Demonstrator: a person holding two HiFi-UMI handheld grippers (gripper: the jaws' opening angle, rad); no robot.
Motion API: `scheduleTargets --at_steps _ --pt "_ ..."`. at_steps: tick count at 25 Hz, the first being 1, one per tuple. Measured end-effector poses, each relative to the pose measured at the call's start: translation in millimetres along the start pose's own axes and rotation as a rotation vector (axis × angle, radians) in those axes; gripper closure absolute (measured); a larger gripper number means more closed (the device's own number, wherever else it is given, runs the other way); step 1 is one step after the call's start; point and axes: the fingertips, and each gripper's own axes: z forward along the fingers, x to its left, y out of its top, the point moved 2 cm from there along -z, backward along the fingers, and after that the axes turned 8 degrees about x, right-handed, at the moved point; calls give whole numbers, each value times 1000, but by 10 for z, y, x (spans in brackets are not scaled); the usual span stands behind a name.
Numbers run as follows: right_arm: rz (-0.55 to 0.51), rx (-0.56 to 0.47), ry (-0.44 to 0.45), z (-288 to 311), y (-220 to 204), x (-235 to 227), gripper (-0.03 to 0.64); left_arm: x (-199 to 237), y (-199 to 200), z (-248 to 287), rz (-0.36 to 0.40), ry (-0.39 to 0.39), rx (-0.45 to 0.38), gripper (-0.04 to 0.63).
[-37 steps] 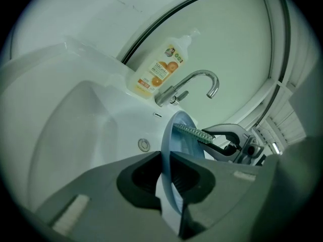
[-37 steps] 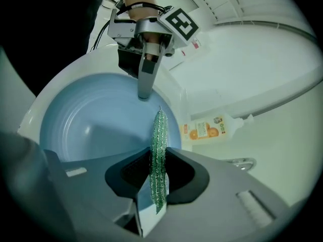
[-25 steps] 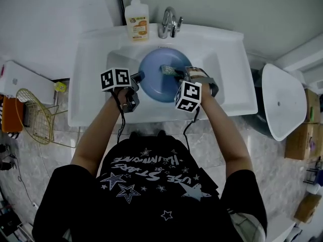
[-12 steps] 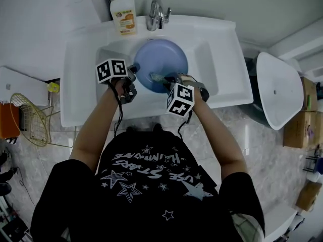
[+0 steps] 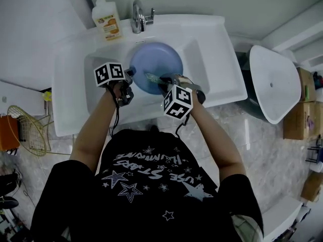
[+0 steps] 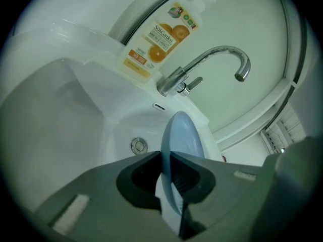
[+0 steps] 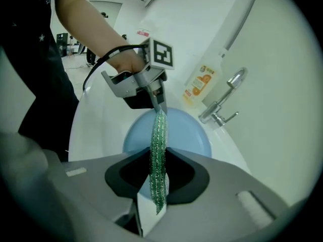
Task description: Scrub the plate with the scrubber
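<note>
A round blue plate (image 5: 156,64) is held tilted over the white sink basin (image 5: 202,59). My left gripper (image 5: 130,77) is shut on the plate's left rim; in the left gripper view the plate (image 6: 182,137) stands edge-on between the jaws. My right gripper (image 5: 161,80) is shut on a flat green scrubber (image 5: 153,77), which lies against the plate's face. Seen from the right gripper view, the scrubber (image 7: 159,155) hangs edge-on between the jaws, in front of the plate (image 7: 186,135) and the left gripper (image 7: 157,105).
A soap bottle (image 5: 106,18) and a chrome tap (image 5: 138,15) stand at the sink's back rim; the drain (image 6: 139,145) lies below the plate. A white bin lid (image 5: 272,84) is at the right, a wire basket (image 5: 28,130) at the left on the floor.
The head camera has shifted, so the sink sits further left and higher in view. The scrubber has slid left and down across the plate, closer to the left gripper.
</note>
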Motion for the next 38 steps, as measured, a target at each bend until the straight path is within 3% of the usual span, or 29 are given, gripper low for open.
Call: scheduleTargets --at_steps 7,17,32,38 --pt "113 14 -145 -103 -545 -517 505 33 -123 429 -18 28 63 551" --pt "241 42 -166 -164 -1326 -773 505 43 -310 968 -58 66 151 551" --pt "441 -3 -214 -321 -1302 -810 505 188 -417 1283 -15 151 228 561" --pt "486 15 -222 -410 -1182 -580 505 16 -535 1354 -19 12 265 366"
